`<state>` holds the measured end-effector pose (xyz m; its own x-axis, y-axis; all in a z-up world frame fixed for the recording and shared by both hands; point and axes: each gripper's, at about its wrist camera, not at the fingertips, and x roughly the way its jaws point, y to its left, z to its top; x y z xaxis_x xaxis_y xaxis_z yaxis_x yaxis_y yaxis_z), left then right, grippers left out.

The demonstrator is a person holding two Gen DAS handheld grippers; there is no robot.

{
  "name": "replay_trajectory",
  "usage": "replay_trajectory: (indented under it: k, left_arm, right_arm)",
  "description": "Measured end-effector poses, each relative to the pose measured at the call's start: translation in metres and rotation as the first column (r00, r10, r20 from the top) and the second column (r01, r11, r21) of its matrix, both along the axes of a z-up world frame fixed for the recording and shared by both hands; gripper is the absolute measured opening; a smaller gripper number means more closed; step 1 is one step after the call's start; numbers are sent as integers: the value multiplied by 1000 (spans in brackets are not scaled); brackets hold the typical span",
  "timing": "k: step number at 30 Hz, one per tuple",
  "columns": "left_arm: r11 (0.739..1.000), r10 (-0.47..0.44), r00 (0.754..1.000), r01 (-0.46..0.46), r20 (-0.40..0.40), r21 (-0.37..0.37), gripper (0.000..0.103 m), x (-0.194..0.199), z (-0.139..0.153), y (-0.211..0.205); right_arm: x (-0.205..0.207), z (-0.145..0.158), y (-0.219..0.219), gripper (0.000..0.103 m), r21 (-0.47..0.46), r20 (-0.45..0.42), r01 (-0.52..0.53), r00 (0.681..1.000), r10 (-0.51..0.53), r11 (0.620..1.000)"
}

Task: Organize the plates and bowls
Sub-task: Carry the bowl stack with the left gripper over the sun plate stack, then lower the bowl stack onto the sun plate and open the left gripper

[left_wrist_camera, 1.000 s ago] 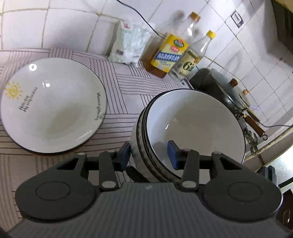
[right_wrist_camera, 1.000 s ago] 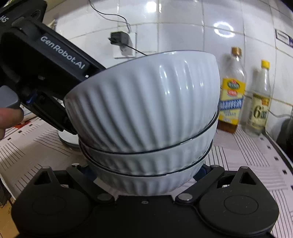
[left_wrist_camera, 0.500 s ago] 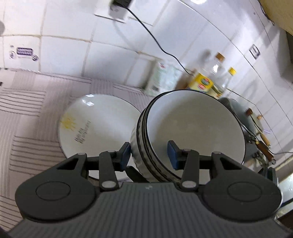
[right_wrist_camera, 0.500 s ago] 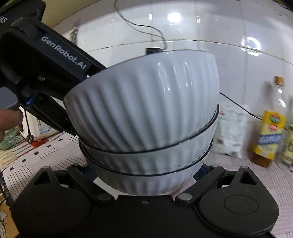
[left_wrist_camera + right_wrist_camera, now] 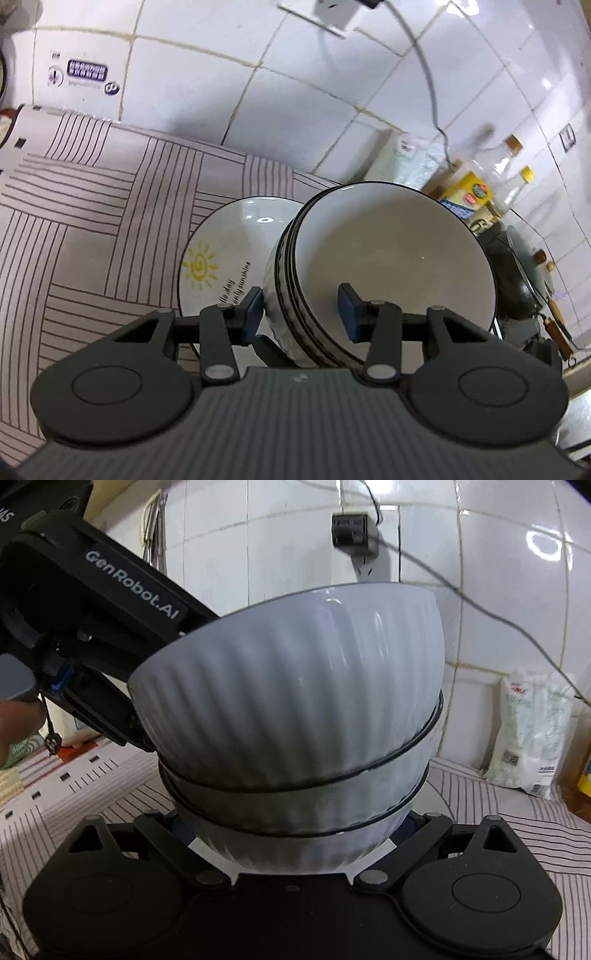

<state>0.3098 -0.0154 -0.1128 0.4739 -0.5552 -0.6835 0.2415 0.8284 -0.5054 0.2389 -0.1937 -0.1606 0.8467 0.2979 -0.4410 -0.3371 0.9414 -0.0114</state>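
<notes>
A stack of three ribbed white bowls (image 5: 388, 258) with dark rims hangs above the counter, tilted, carried by both grippers. My left gripper (image 5: 301, 310) is shut on the stack's near rim, one blue pad outside the wall and one inside the top bowl. In the right wrist view the same stack (image 5: 295, 701) fills the middle. My right gripper (image 5: 295, 834) is shut on the foot of the lowest bowl, its pads mostly hidden behind it. The left gripper's body (image 5: 110, 609) reaches in from the upper left. A white plate with a yellow sun (image 5: 221, 258) lies on the striped mat, partly behind the stack.
The striped mat (image 5: 92, 221) covers the counter to the left. Oil bottles (image 5: 476, 192), a white bag (image 5: 532, 731) and a dark wok (image 5: 517, 280) stand at the right by the tiled wall. A plug (image 5: 354, 531) with a cable hangs on the wall.
Both grippers have carried the bowl stack leftward along the counter. The sun plate, bottles and bag have slid right in view. Neither grip has changed.
</notes>
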Motion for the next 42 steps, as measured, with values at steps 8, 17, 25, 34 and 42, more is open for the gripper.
replay_trajectory:
  k: [8, 17, 25, 34, 42]
  left_arm:
    - [999, 29, 999, -29, -18, -32, 42, 17, -16, 3]
    - [1000, 3, 999, -4, -40, -27, 42, 23, -28, 6]
    - [999, 13, 998, -15, -59, -31, 42, 24, -35, 9]
    - [999, 38, 997, -39, -70, -19, 43, 21, -34, 5]
    - [999, 46, 996, -44, -77, 24, 44, 20, -32, 0]
  right_arm:
    - [22, -3, 1, 99, -48, -38, 16, 999, -18, 999]
    - [30, -16, 11, 99, -51, -106, 19, 994, -24, 999]
    - [38, -20, 15, 99, -87, -136, 1, 991, -13, 996]
    - [41, -22, 22, 99, -82, -141, 27, 989, -38, 996]
    - [27, -27, 28, 102, -107, -134, 75, 987, -89, 991]
